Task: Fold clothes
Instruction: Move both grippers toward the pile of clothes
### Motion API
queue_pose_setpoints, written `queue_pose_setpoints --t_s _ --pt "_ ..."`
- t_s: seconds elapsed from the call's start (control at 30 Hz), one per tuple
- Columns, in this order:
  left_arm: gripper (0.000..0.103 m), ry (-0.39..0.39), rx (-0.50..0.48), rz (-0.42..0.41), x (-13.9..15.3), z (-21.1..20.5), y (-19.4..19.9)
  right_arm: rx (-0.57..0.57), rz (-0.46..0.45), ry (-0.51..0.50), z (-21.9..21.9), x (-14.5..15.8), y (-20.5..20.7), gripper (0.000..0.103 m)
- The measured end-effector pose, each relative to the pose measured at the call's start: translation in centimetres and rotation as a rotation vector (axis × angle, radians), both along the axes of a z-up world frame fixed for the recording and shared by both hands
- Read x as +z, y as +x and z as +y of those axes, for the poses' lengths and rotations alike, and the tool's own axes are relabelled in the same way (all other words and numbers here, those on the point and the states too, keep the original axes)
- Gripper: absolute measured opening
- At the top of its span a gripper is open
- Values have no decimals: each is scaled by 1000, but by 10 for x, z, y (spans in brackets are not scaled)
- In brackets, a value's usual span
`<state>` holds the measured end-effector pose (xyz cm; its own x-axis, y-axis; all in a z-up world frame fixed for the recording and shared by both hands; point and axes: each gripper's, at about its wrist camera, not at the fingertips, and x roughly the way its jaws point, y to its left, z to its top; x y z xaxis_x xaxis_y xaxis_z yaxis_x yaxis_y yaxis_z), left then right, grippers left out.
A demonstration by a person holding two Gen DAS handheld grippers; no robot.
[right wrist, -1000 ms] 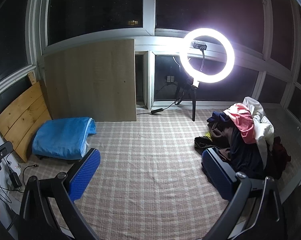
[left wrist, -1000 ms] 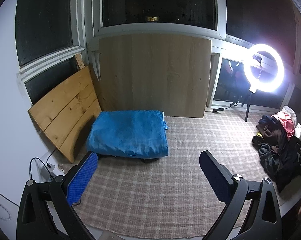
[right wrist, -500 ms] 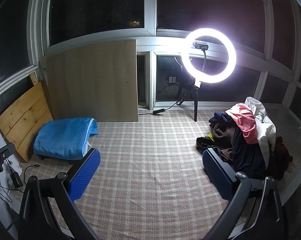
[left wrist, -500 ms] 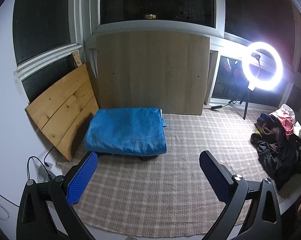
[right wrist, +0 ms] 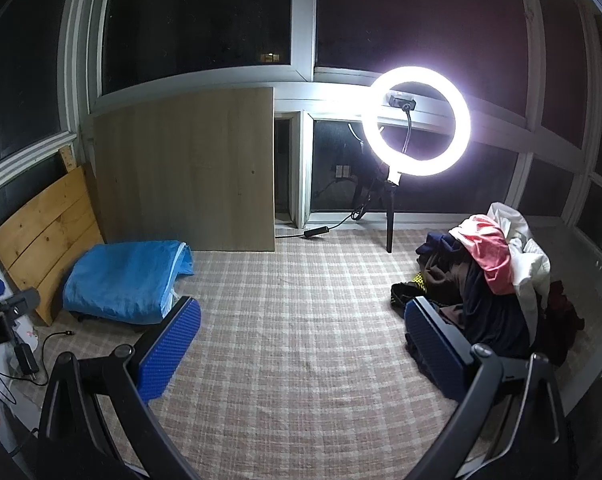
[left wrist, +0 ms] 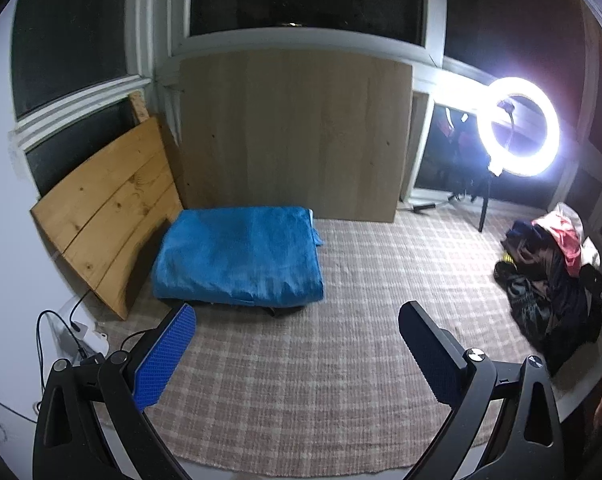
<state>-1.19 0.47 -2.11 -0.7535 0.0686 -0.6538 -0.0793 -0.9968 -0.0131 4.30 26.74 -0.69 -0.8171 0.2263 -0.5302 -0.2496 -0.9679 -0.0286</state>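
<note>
Still unfolded, clothes pile point(right wrist: 489, 280) lies heaped, shapeless, right of both empty grippers.

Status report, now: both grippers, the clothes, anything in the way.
Left gripper open, empty. Right gripper open, empty. Clothes pile unfolded on the checked rug, far right, untouched. Nothing between right gripper and pile.

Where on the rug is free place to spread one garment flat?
The middle of the checked rug is bare, between the blue bundle on the left and the clothes pile on the right. The far edge is crowded by the ring light stand and its cable.
</note>
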Motion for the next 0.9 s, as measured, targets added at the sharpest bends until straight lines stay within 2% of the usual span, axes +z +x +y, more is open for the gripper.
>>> queue_pose_setpoints --t_s 0.17,0.67,0.9 --pt "102 -51 -53 -7 -8 13 -5 -28 4 16 1 -4 3 103" --pt "100 18 -312 -75 -29 60 -19 -206 -33 43 21 -21 30 103" --pt "100 44 -385 -89 -36 76 -22 -284 -54 39 33 -25 44 103"
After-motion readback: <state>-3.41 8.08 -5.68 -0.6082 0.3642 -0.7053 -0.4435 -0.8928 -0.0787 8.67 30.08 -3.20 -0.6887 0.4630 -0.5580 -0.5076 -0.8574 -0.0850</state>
